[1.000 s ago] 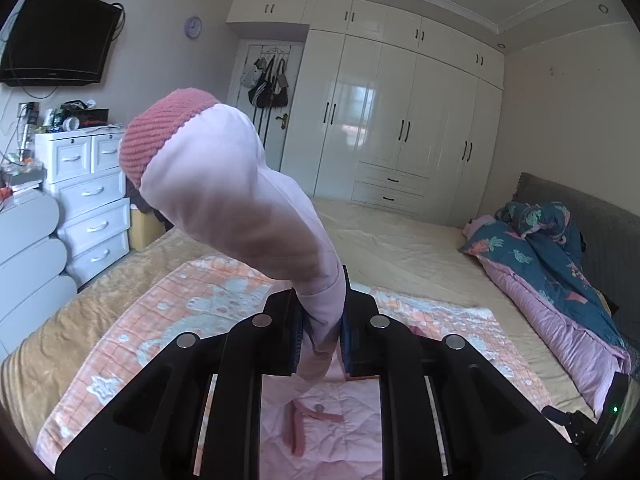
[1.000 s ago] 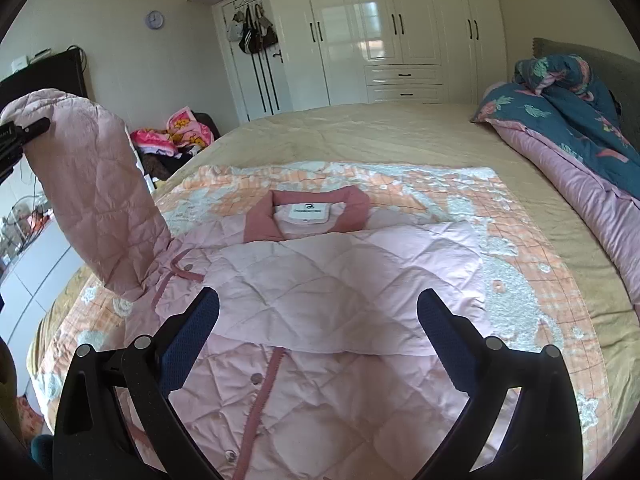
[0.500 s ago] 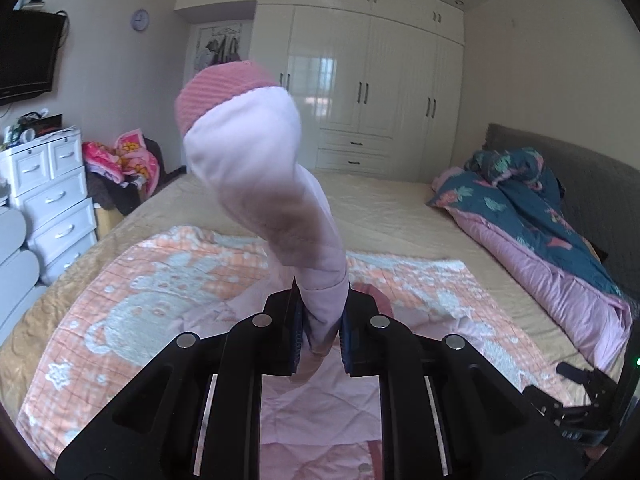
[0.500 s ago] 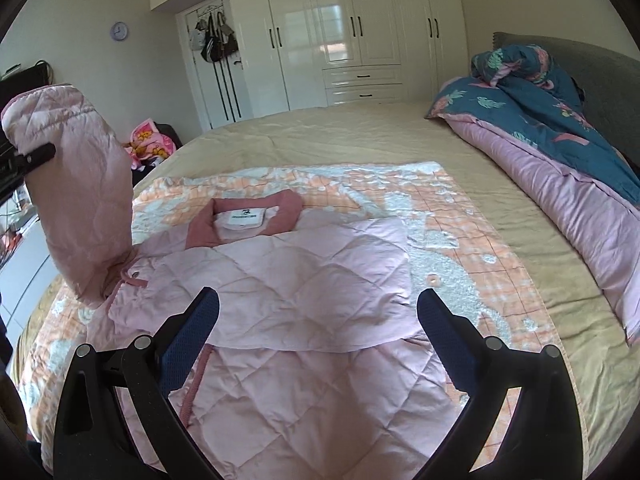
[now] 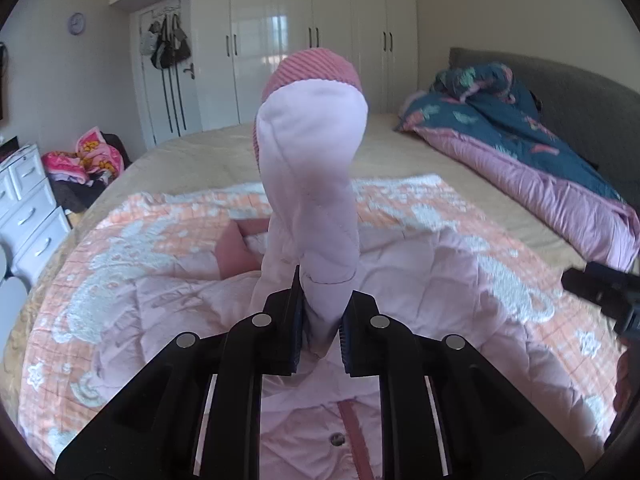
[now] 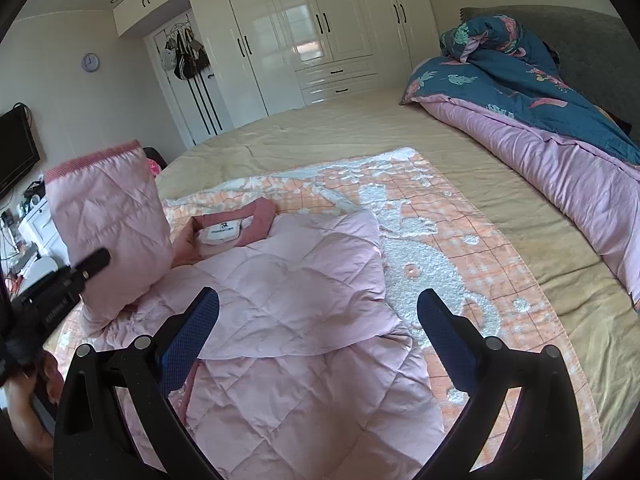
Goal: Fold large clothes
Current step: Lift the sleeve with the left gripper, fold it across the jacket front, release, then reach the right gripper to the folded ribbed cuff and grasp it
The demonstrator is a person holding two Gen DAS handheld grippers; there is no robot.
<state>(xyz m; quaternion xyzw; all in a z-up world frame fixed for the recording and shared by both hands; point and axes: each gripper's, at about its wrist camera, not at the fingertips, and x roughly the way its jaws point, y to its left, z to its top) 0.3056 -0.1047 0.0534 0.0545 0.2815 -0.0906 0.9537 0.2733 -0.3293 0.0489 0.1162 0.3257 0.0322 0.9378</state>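
One sleeve (image 5: 312,184) of the pink quilted jacket (image 6: 288,312) stands upright, cuff at the top, its lower end pinched tight in the left gripper (image 5: 320,332). The jacket lies on the orange blanket (image 6: 472,264) across the bed (image 6: 360,128), collar toward the wardrobe (image 6: 304,40). The right gripper (image 6: 318,336) hovers over it, spread wide and empty. Only its view shows the collar label (image 6: 222,233); the left view shows a button (image 5: 337,439).
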